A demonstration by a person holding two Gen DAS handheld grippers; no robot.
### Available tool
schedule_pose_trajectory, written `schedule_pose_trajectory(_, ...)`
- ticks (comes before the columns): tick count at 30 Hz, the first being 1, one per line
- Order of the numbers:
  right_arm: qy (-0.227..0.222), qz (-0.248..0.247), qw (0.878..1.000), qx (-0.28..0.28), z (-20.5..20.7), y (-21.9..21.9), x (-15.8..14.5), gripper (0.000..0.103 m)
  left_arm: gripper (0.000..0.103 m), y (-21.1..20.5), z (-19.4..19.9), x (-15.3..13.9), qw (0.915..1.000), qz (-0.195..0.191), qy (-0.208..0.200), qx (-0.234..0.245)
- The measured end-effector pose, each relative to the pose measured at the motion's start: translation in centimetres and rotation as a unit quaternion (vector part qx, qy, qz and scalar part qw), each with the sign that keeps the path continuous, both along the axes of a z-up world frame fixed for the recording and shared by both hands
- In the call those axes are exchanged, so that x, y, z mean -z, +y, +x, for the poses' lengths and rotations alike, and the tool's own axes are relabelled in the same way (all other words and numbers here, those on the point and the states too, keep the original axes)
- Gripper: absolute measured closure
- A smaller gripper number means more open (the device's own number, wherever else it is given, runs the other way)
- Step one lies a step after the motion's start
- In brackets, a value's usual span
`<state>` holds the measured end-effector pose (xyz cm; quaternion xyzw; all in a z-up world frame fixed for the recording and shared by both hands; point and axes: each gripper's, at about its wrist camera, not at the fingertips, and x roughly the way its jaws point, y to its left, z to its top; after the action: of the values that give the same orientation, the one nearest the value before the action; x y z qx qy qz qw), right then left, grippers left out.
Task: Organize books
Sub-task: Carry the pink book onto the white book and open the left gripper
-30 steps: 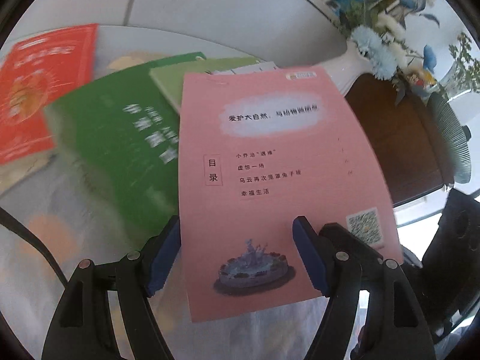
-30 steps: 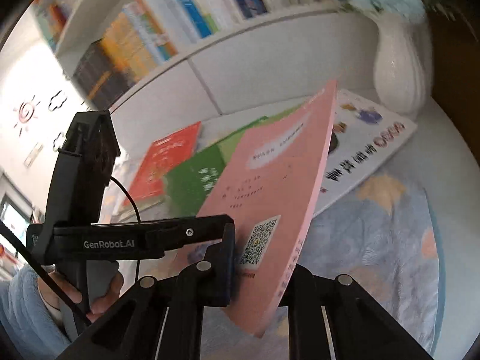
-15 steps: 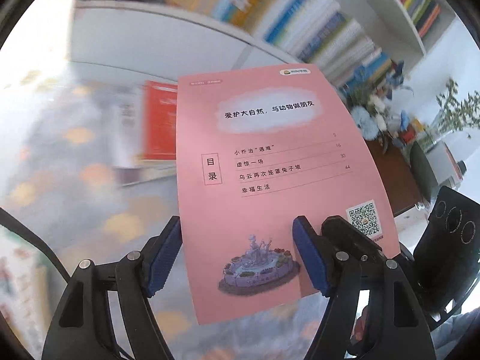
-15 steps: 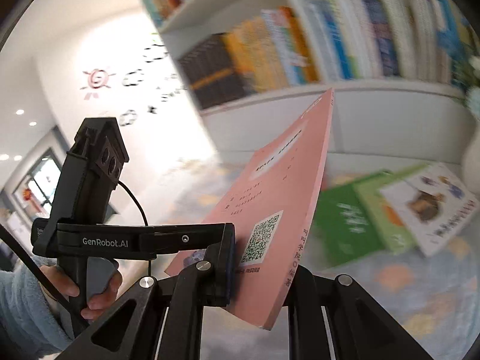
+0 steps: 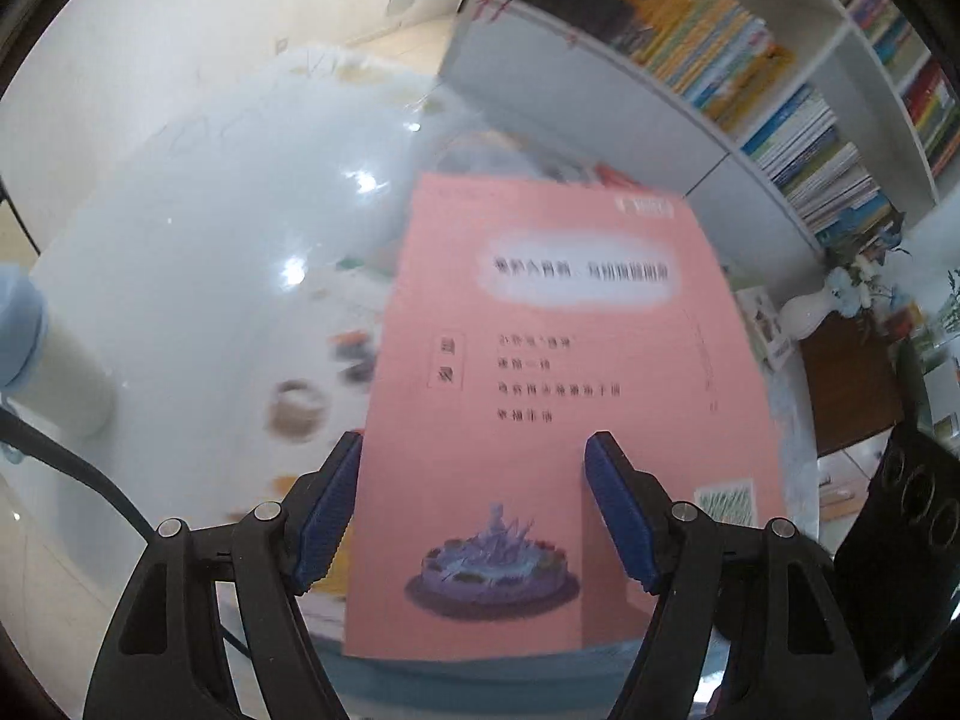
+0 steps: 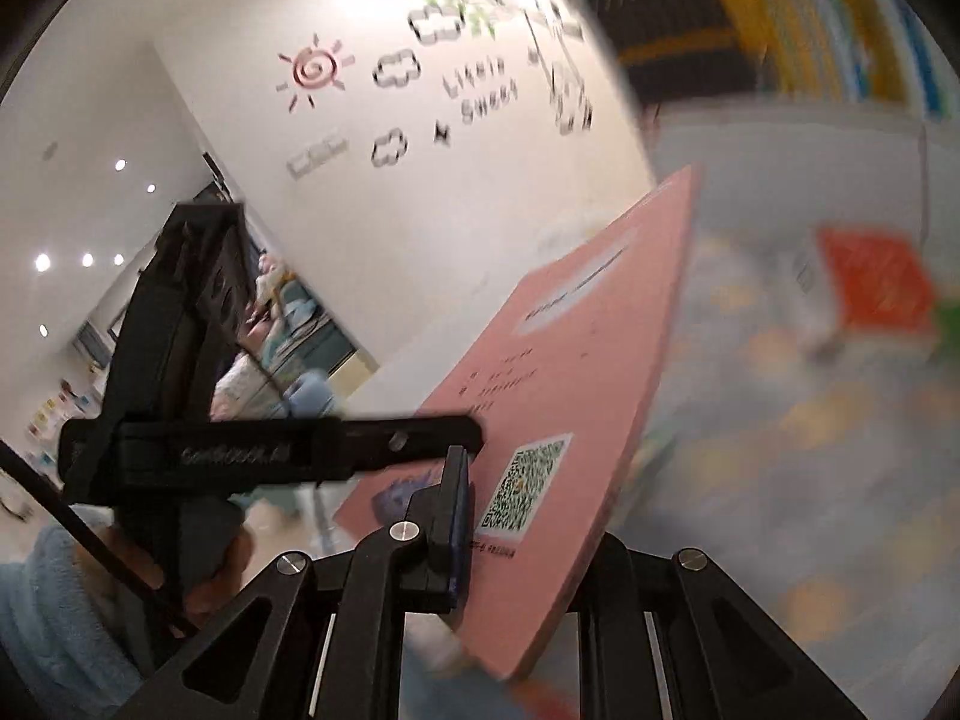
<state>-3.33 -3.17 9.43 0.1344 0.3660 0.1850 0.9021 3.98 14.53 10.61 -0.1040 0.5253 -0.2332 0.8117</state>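
Pink book (image 6: 558,396) clamped in right gripper (image 6: 516,540); left gripper (image 5: 474,504) wide; shelves (image 5: 780,90) full

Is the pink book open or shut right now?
Shut: the pink book shows only its back cover, pages edge-on together, with the right gripper clamped on it.

Right gripper (image 6: 516,546) clamps the pink book (image 6: 564,396) at its lower corner, jaws tight on both covers. Left gripper (image 5: 474,510) sits beside it, blue pads (image 5: 618,516) spread wide either side of the book.
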Motion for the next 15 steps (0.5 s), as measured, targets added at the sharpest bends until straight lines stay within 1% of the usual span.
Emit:
schedule_pose_trajectory(2, 0.02, -0.009, 1.0, 0.013, 0.1, 3.1, 1.6, 0.088, 0.032, 1.1, 0.8, 1.6, 0.9998, 0.009, 0.014, 0.013)
schedule_pose_trajectory(4, 0.041, -0.018, 0.999, 0.03, 0.1, 5.1, 3.4, 0.087, 0.032, 1.7, 1.3, 3.1, 0.9984, 0.04, 0.026, 0.031)
schedule_pose_trajectory(5, 0.061, -0.018, 0.997, 0.035, 0.4, 6.2, 4.6, 0.087, 0.032, 1.9, 1.4, 4.0, 0.9971, 0.058, 0.031, 0.038)
schedule_pose_trajectory(6, 0.074, -0.018, 0.996, 0.037, 0.8, 6.7, 5.4, 0.087, 0.032, 2.2, 1.3, 4.6, 0.9968, 0.061, 0.035, 0.038)
schedule_pose_trajectory(7, 0.091, -0.018, 0.995, 0.039, 1.3, 7.3, 6.2, 0.087, 0.032, 2.6, 1.2, 4.9, 0.9972, 0.055, 0.037, 0.035)
schedule_pose_trajectory(8, 0.109, -0.016, 0.993, 0.044, 1.7, 7.7, 7.2, 0.087, 0.032, 3.2, 1.1, 5.4, 0.9982, 0.034, 0.042, 0.024)
schedule_pose_trajectory(10, 0.125, -0.021, 0.99, 0.056, 2.0, 8.2, 8.2, 0.087, 0.032, 4.1, 1.4, 6.2, 0.9984, 0.004, 0.056, 0.009)
schedule_pose_trajectory(12, 0.132, -0.031, 0.989, 0.059, 2.1, 8.7, 8.5, 0.087, 0.032, 4.7, 1.6, 6.9, 0.9978, 0.002, 0.066, 0.006)
schedule_pose_trajectory(15, 0.141, -0.052, 0.986, 0.065, 2.6, 9.7, 8.5, 0.086, 0.032, 3.9, 1.9, 7.3, 0.9975, 0.019, 0.067, 0.011)
